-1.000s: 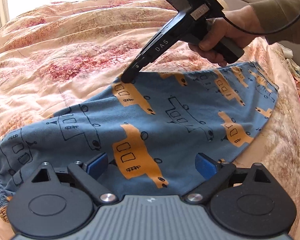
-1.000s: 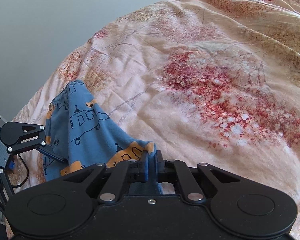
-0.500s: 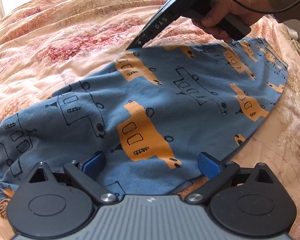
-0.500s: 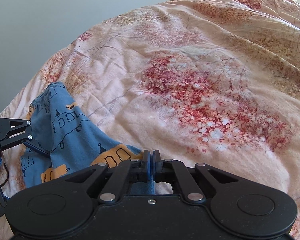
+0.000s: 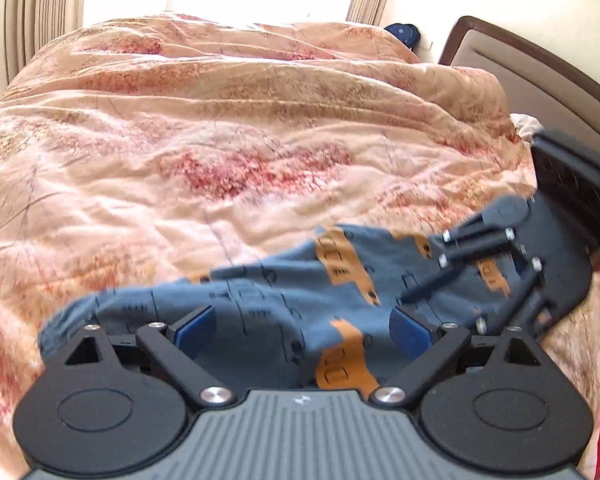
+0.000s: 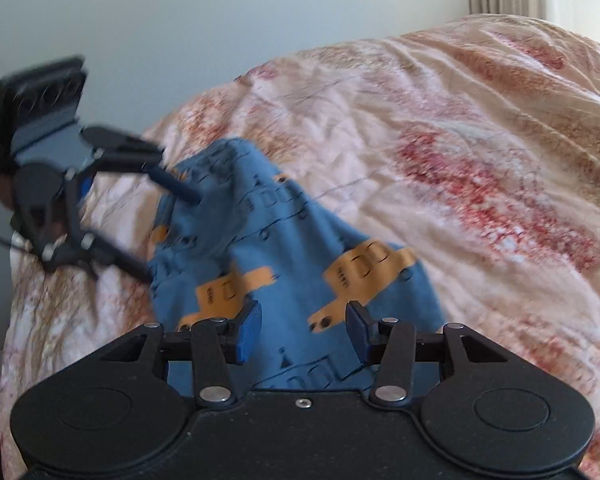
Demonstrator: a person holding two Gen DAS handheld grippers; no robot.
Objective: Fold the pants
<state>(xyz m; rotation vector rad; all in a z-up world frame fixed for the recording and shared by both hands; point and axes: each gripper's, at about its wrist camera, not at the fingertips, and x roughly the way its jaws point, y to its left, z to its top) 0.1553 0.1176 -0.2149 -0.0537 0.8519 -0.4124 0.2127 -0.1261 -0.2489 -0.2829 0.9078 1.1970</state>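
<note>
One pair of blue pants (image 5: 284, 308) printed with orange and outlined trucks lies bunched and creased on the bed (image 5: 220, 152), near its edge. Both tongs are released: the left tongs (image 5: 304, 326) and the right tongs (image 6: 302, 326) hover spread over the cloth, gripping nothing.

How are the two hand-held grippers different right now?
The left hand-held gripper has a grey ribbed body; the right hand-held gripper has a plain black one. The left one's jaws stand wider apart than the right one's. The left is over one end of the blue pants, the right over the other end. Both have blue pads, both are open, and neither is pinching the pants.
</note>
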